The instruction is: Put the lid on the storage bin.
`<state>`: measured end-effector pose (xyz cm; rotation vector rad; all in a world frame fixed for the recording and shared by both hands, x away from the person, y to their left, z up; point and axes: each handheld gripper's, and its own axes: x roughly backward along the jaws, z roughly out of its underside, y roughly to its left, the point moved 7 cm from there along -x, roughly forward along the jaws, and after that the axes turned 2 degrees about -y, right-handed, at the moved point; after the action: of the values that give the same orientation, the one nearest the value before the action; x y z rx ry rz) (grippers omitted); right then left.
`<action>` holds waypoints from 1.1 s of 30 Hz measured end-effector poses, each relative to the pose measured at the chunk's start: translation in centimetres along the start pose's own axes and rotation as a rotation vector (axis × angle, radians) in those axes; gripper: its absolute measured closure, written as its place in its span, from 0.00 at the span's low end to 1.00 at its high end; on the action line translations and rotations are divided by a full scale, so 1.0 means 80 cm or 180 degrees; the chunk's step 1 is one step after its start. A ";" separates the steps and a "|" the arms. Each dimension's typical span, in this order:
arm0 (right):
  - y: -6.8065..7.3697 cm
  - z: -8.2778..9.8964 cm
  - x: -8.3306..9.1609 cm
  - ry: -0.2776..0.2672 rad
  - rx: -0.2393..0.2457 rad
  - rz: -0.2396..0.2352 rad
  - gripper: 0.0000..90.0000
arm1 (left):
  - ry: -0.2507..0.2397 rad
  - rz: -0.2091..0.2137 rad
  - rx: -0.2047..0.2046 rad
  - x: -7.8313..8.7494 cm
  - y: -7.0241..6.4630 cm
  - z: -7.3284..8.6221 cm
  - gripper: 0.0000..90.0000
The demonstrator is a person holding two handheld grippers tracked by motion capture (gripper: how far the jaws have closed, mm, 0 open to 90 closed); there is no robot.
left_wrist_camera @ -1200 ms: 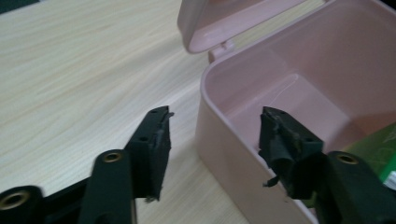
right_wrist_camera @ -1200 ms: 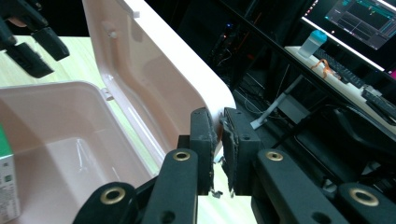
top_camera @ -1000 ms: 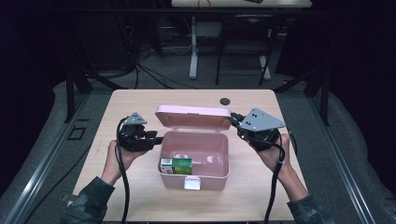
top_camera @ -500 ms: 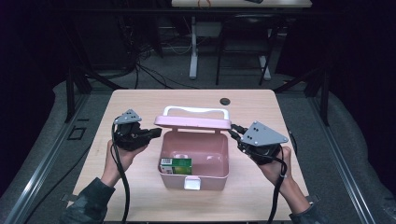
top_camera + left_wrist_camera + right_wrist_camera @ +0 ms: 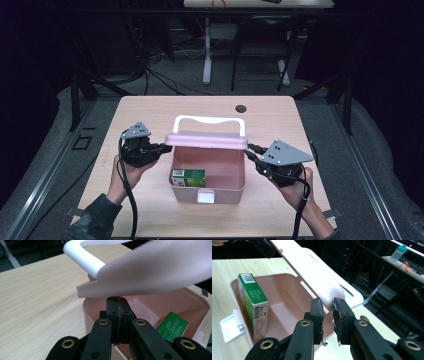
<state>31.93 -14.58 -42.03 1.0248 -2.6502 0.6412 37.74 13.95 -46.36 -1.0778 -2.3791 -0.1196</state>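
- As you look down from the high view, the pink box (image 5: 207, 192) sits mid-table (image 5: 150, 110), a bit toward your side, w/ its lid (image 5: 207, 141) tipped partway over the opening.
- White handle (image 5: 210, 120) stands up off the lid's far edge.
- Your left gripper (image 5: 167, 146) is at the lid's left end. In the left gripper view the jaws are clenched tight, pad to pad, nothing between them, tips (image 5: 117, 300) right under the lid's (image 5: 150, 270) lower edge, above the box rim (image 5: 86, 312). Can't tell if they touch the lid.
- Your right gripper (image 5: 248, 149) is at the lid's right end. In the right gripper view the jaws stand a little apart, w/ the lid's (image 5: 312, 272) corner right at the gap (image 5: 328, 302). Can't tell if the pads press on it.
- Inside the box: a green carton (image 5: 188, 176) near the front-left corner, upright against the wall in the right gripper view (image 5: 253, 302).
- Latch tab (image 5: 205, 196) sticks out from the front wall, unfastened.
- Dark round hole (image 5: 241, 108) in the table beyond the box, well apart from both tools.
- Your hands come in from the bottom, one each side of the box.
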 end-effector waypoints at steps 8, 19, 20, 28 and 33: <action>0.009 0.013 0.004 0.0044 -0.0178 -0.0137 0.83 | 0.0092 0.0049 -0.0032 -0.003 -0.005 0.010 1.00; 0.017 0.031 0.000 0.0149 -0.0472 -0.0378 0.67 | 0.0165 0.0107 -0.0011 0.000 -0.010 0.025 0.99; 0.018 0.033 -0.001 0.0150 -0.0507 -0.0401 0.66 | 0.0181 0.0110 -0.0013 0.000 -0.011 0.026 0.99; 0.027 0.047 -0.005 0.0236 -0.0697 -0.0554 0.58 | 0.0276 0.0140 -0.0033 -0.002 -0.015 0.036 0.97; 0.032 0.053 -0.008 0.0266 -0.0776 -0.0591 0.53 | 0.0321 0.0157 -0.0044 0.000 -0.016 0.043 0.95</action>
<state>30.47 -14.52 -46.76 1.1264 -2.4486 0.3059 35.36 14.08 -49.16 -1.1097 -2.2636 -0.1689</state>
